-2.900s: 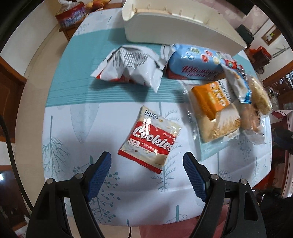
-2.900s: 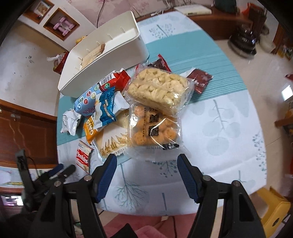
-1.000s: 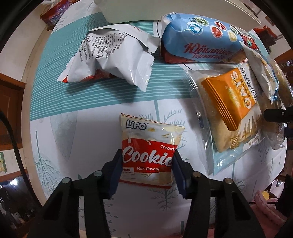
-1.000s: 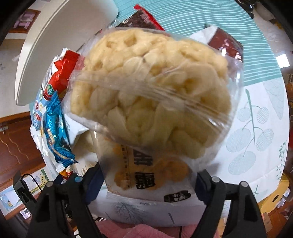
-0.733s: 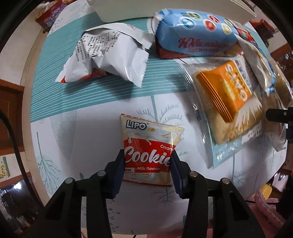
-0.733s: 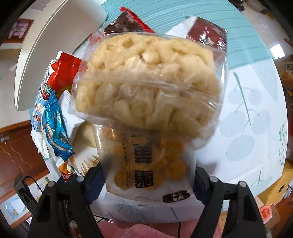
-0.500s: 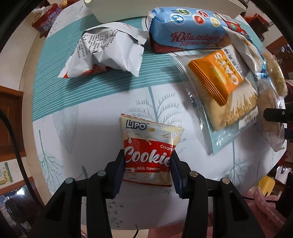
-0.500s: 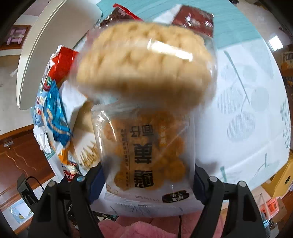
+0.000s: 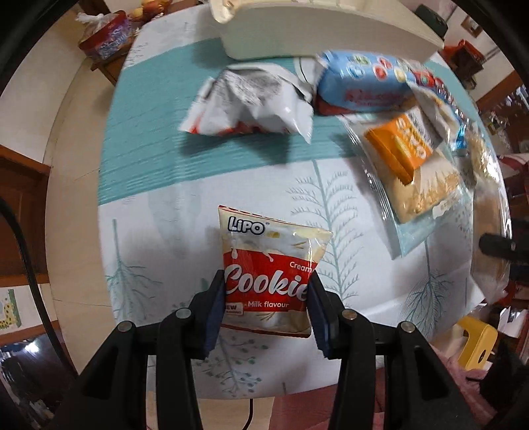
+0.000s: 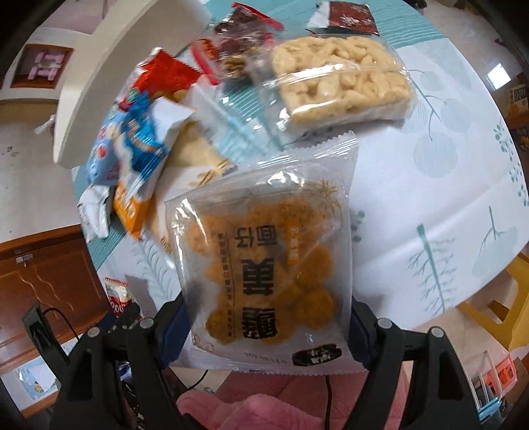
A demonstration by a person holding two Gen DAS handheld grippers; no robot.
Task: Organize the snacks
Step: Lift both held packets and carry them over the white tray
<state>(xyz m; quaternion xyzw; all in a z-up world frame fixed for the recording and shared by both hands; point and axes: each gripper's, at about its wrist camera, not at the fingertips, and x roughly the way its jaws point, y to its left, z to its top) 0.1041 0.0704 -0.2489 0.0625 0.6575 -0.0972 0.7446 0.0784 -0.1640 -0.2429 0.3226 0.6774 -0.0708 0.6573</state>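
Observation:
My left gripper (image 9: 266,292) is shut on a red and white Lipo cookie packet (image 9: 269,264), held above the tablecloth. My right gripper (image 10: 264,317) is shut on a clear bag of orange-brown puffed balls (image 10: 267,261), lifted off the pile. The pale puffed-rice block (image 10: 340,79) lies on the table beyond it. A white basket (image 9: 314,29) stands at the far edge of the table. The left gripper with its cookie packet (image 10: 117,296) shows low at the left in the right wrist view.
On the teal and white tablecloth (image 9: 165,158) lie a crumpled white wrapper (image 9: 254,99), a blue biscuit pack (image 9: 367,79), an orange oat-bar pack (image 9: 403,155), and dark red packets (image 10: 244,29). A yellow stool (image 9: 476,340) stands beside the table.
Both grippers have risen with their packets. The orange puffed-ball bag has come out from under the pale puffed-rice block, which dropped back onto the table. The cookie packet is off the cloth.

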